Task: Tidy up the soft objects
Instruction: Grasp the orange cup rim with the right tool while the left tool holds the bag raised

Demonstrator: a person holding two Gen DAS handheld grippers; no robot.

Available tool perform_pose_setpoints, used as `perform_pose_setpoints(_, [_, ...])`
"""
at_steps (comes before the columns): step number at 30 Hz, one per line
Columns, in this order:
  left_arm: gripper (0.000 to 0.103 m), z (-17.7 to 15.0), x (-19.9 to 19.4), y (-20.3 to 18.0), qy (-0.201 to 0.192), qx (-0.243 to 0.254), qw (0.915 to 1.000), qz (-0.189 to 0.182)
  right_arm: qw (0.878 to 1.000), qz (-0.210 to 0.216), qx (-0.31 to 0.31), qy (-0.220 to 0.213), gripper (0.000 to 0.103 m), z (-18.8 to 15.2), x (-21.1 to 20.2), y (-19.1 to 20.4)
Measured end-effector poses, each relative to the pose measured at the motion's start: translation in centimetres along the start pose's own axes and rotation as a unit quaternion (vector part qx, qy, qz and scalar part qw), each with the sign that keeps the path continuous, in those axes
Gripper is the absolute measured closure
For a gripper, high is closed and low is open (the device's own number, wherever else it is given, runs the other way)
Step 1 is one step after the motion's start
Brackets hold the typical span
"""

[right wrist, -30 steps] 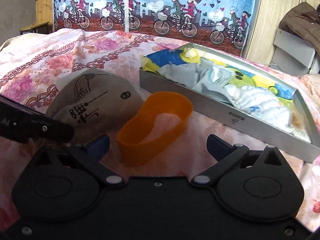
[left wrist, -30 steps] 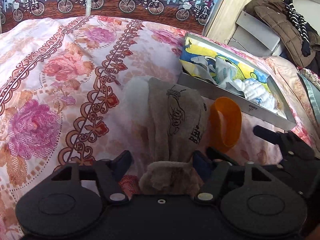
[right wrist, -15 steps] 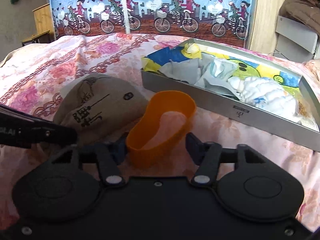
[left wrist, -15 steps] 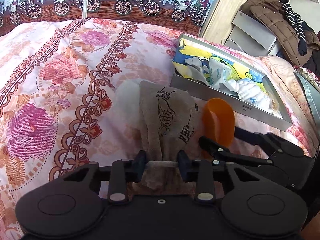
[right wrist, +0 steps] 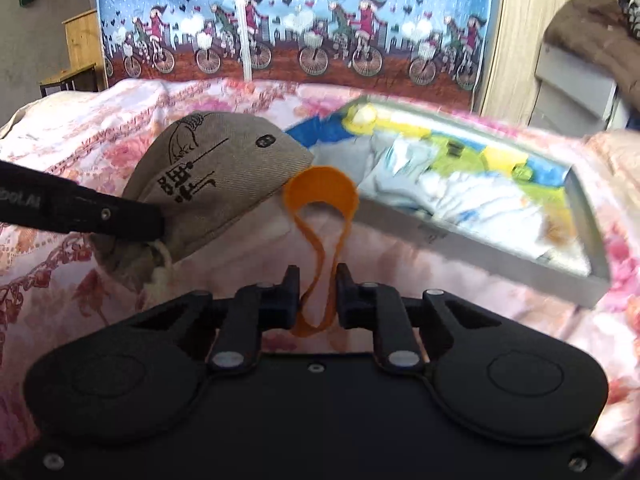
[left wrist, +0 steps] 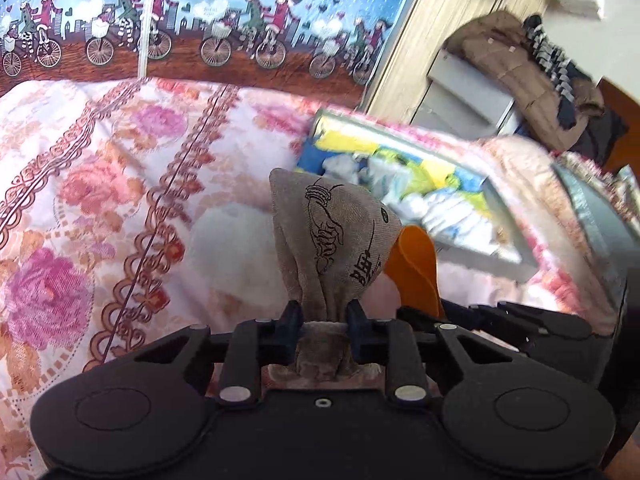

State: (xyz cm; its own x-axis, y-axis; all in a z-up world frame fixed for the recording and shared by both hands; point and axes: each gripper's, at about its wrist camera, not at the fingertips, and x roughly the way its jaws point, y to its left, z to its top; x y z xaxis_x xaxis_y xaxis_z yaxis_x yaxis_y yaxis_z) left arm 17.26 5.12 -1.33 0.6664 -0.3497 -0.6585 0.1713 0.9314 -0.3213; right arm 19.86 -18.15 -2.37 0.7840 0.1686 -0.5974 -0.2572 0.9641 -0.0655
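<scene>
A beige drawstring pouch (left wrist: 332,224) with black print hangs lifted off the floral bedspread (left wrist: 100,184). My left gripper (left wrist: 323,312) is closing its jaws on the pouch's gathered neck, and the pads press the cloth. An orange elastic band (right wrist: 322,188) is pinched narrow between the closing jaws of my right gripper (right wrist: 318,280), its loop standing up beyond the fingertips. In the right wrist view the pouch (right wrist: 224,176) hangs just left of the band, which also shows as the orange band (left wrist: 416,264) right of the pouch. A grey tray (right wrist: 500,248) of folded cloths lies behind both.
A white fluffy item (left wrist: 232,248) lies on the bedspread under the pouch. A fabric panel printed with cyclists (right wrist: 320,20) rises behind the bed. A brown jacket (left wrist: 516,76) is heaped on a grey unit at the right, beside a wooden panel.
Both grippers have closed, the left on the pouch's neck and the right on the orange band, squeezing it flat. Both have lifted their items off the bedspread.
</scene>
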Motion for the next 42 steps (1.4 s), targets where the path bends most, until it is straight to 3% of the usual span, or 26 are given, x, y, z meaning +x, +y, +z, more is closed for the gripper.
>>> perform_pose_setpoints(14, [0.077, 1.0, -2.1, 0.5, -0.044, -0.034, 0.9984, -0.011, 0.993, -0.027, -0.101, -0.047, 0.103, 0.8, -4.1, 1.6])
perform_pose_setpoints(18, [0.077, 1.0, -2.2, 0.4, -0.045, -0.035, 0.9983, -0.012, 0.993, -0.024, -0.112, -0.037, 0.103, 0.6, -4.0, 1.9])
perform_pose_setpoints(22, [0.077, 1.0, -2.0, 0.6, -0.039, -0.036, 0.9985, -0.010, 0.996, -0.006, -0.089, 0.005, 0.103, 0.4, -2.8, 1.4])
perform_pose_setpoints(23, [0.077, 0.9, -1.9, 0.6, -0.038, -0.035, 0.9986, -0.008, 0.997, 0.001, -0.074, 0.012, 0.098, 0.3, -2.5, 1.0])
perform_pose_setpoints(25, [0.077, 0.9, -1.8, 0.6, -0.036, -0.035, 0.9987, -0.008, 0.999, 0.010, -0.046, 0.020, 0.079, 0.4, -2.2, 0.1])
perform_pose_setpoints(27, [0.077, 0.8, -1.6, 0.7, -0.033, -0.035, 0.9988, -0.009, 0.999, 0.019, -0.018, 0.021, 0.037, 0.6, -2.2, -1.0])
perform_pose_setpoints(33, [0.076, 0.5, -1.0, 0.7, -0.022, -0.030, 0.9993, -0.011, 0.998, 0.034, 0.038, 0.037, 0.027, 0.9, -2.4, -3.0])
perform_pose_setpoints(38, [0.076, 0.4, -0.7, 0.9, -0.017, -0.032, 0.9993, -0.010, 0.998, -0.004, 0.018, 0.055, 0.026, 0.2, -1.8, -2.6])
perform_pose_setpoints(42, [0.076, 0.5, -0.7, 1.0, -0.017, -0.034, 0.9992, -0.009, 0.997, -0.027, 0.012, 0.066, 0.015, 0.0, -1.9, -2.9])
